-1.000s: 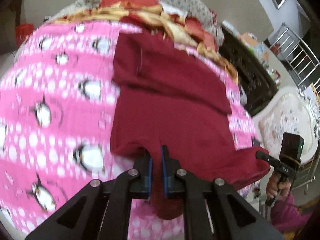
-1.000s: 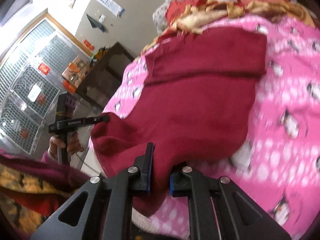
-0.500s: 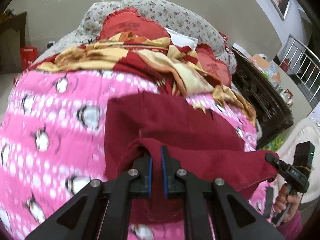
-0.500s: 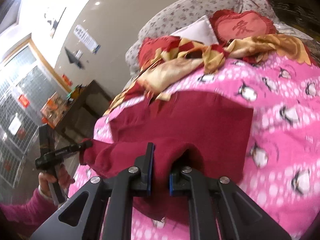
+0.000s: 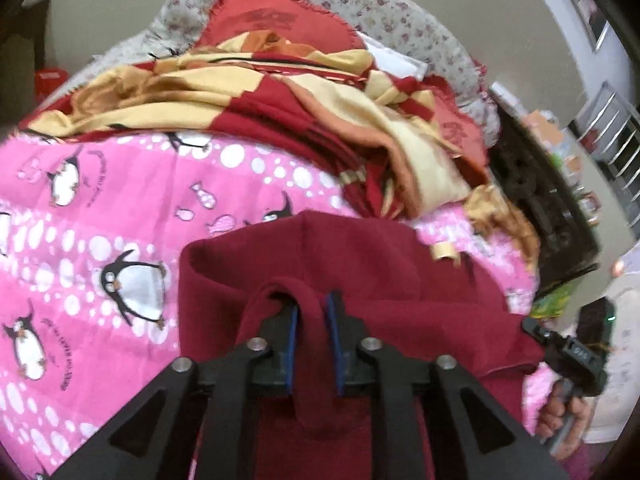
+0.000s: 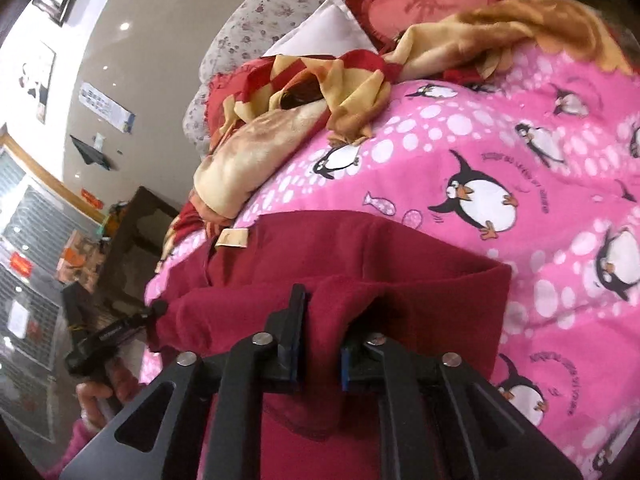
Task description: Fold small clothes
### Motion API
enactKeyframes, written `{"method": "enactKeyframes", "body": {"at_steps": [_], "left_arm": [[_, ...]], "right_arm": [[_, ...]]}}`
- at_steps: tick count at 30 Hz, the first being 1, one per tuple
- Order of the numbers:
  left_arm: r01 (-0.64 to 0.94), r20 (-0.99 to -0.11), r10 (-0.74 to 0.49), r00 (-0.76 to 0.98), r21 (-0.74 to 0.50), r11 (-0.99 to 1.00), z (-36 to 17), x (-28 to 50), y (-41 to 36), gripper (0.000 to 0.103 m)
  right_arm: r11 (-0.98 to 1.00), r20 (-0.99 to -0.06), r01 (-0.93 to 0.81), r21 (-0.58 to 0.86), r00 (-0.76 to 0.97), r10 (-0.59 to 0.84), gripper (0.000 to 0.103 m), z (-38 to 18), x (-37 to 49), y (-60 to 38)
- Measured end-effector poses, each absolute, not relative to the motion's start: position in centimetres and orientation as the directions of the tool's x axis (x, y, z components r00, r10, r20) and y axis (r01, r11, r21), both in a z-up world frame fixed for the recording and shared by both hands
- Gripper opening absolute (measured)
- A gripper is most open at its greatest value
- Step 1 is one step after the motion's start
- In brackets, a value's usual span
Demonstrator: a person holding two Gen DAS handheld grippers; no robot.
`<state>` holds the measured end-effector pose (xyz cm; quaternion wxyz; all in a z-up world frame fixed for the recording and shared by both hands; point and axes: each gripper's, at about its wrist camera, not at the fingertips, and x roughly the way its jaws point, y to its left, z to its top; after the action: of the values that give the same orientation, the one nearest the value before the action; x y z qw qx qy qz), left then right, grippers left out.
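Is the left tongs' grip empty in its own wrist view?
No: the left tongs are shut on a pinched fold of the dark red garment.

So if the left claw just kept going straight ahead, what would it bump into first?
Probably more of the dark red garment the left claw is pinching, folded just ahead; beyond it, the pink penguin blanket. Depth is hard to judge.

pink penguin quilt, red/gold blanket, floral pillow, dark wood cabinet nr bed
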<state>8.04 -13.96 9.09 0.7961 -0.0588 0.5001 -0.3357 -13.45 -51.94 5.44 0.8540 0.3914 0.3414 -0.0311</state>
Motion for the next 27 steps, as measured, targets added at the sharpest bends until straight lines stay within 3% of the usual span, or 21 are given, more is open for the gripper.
{"method": "enactKeyframes", "body": {"at_steps": [2,4,5,10,16,20,23,27], "left_arm": [[0.494,-0.735,-0.633,0.243,-0.468,0.733,9.8,8.2,-13.2,0.045],[0.493,-0.715,-0.640,0.283,-0.464,0.736,11.2,7.8,-11.9,0.076],[0.493,-0.703,-0.636,0.318,-0.450,0.745,11.8,7.5,-11.1,0.079],[0.566,-0.691,-0.628,0.358,-0.374,0.735,13.0,5.1,-8.8,0.080],[0.677,-0.770,-0.570,0.286,-0.259,0.690,9.7,0.7,-10.4,0.080],[0.703,-0.806,-0.526,0.271,-0.208,0.680,8.1,0.4,-12.5,0.079],[0.685,-0.790,-0.538,0.293,-0.220,0.695,8.8,2.5,-14.4,0.079],[0.578,-0.744,-0.593,0.308,-0.349,0.738,9.7,6.8,-15.6,0.079]], "right_arm": [[0.683,-0.560,0.274,0.676,0.794,0.235,0.025,6.4,-14.7,-52.1],[0.700,-0.556,0.272,0.660,0.803,0.212,0.031,7.2,-16.4,-52.0],[0.716,-0.565,0.286,0.637,0.805,0.181,0.035,7.5,-17.3,-51.9],[0.783,-0.589,0.299,0.546,0.801,0.105,0.035,7.9,-21.4,-50.8],[0.911,-0.706,0.197,0.361,0.697,0.129,0.029,5.9,-18.4,-46.5],[0.918,-0.678,0.171,0.357,0.724,0.128,0.029,6.8,-15.6,-46.8],[0.916,-0.646,0.188,0.355,0.758,0.095,0.029,8.4,-13.0,-47.7],[0.863,-0.625,0.280,0.421,0.779,0.052,0.029,8.8,-9.5,-50.3]]}}
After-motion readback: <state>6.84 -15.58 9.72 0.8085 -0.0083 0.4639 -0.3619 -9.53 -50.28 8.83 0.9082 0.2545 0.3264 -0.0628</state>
